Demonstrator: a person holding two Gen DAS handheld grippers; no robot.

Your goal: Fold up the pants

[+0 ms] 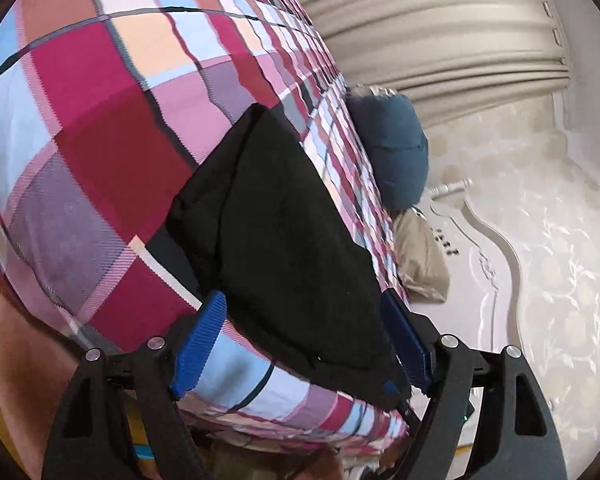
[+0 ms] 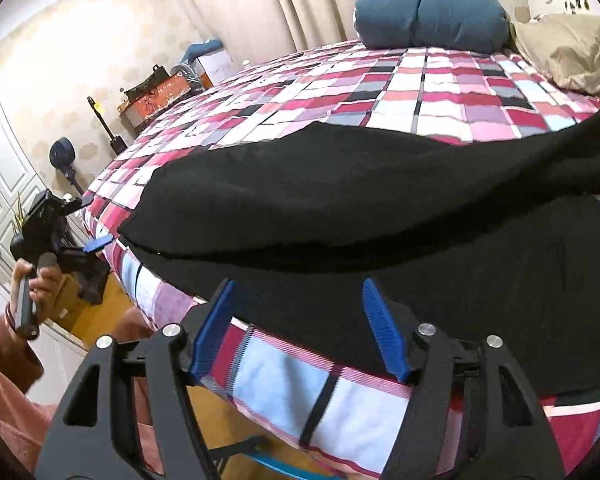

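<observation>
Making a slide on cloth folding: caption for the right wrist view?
Right gripper, jaws open, at the near edge of black fabric pants lying folded over on a pink checked bedspread.

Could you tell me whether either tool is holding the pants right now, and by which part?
Neither: left tool and right tool are open at the pants.

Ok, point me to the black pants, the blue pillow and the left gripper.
black pants [image 2: 340,200]: right wrist view, middle of the upper folded layer.
blue pillow [image 2: 432,12]: right wrist view, its bulging front.
left gripper [image 2: 90,224]: right wrist view, between its blue fingertips.
</observation>
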